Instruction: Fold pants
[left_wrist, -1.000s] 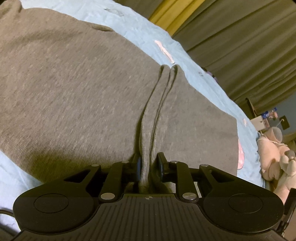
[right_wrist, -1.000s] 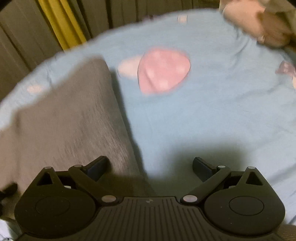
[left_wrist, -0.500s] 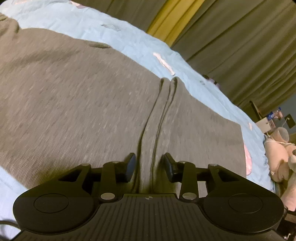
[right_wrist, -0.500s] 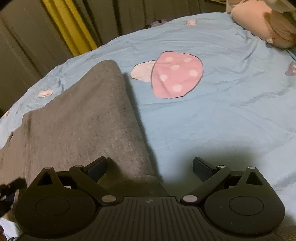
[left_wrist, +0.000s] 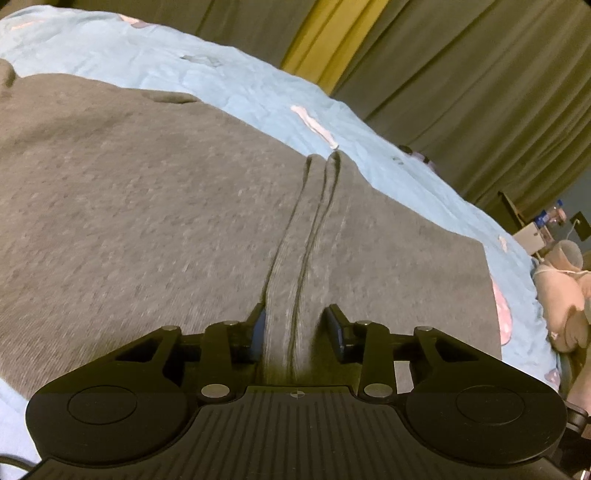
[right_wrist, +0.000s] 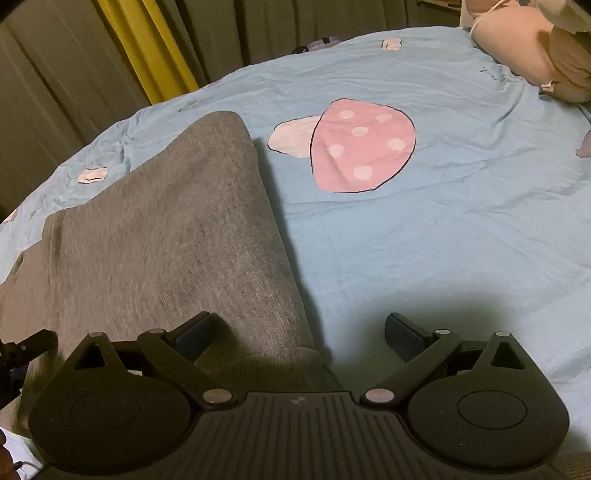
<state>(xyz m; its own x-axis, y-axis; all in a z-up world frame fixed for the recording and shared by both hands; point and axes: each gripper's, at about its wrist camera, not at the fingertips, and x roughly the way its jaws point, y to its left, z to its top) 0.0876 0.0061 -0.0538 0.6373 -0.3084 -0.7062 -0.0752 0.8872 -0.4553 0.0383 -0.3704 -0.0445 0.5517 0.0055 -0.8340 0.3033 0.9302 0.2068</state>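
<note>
Grey pants (left_wrist: 147, 203) lie spread on a light blue bed sheet (left_wrist: 240, 85). A raised double ridge of the fabric (left_wrist: 310, 229) runs straight away from my left gripper (left_wrist: 295, 317). The near end of that ridge sits between its jaws, which are closing. The left pad touches the cloth and a small gap shows at the right pad. In the right wrist view my right gripper (right_wrist: 299, 328) stands wide open, low over the pants' (right_wrist: 166, 229) right edge. The near corner of the cloth lies between its fingers without being pinched.
A pink mushroom print (right_wrist: 362, 147) marks the sheet to the right of the pants. A pale plush toy (right_wrist: 517, 51) lies at the far right of the bed. Olive curtains (left_wrist: 461, 74) with a yellow strip (right_wrist: 147, 48) hang behind the bed.
The left jaws let go of the pinched ridge, spread apart, then narrowed a little around it. The right gripper stayed open over the pants' edge.
</note>
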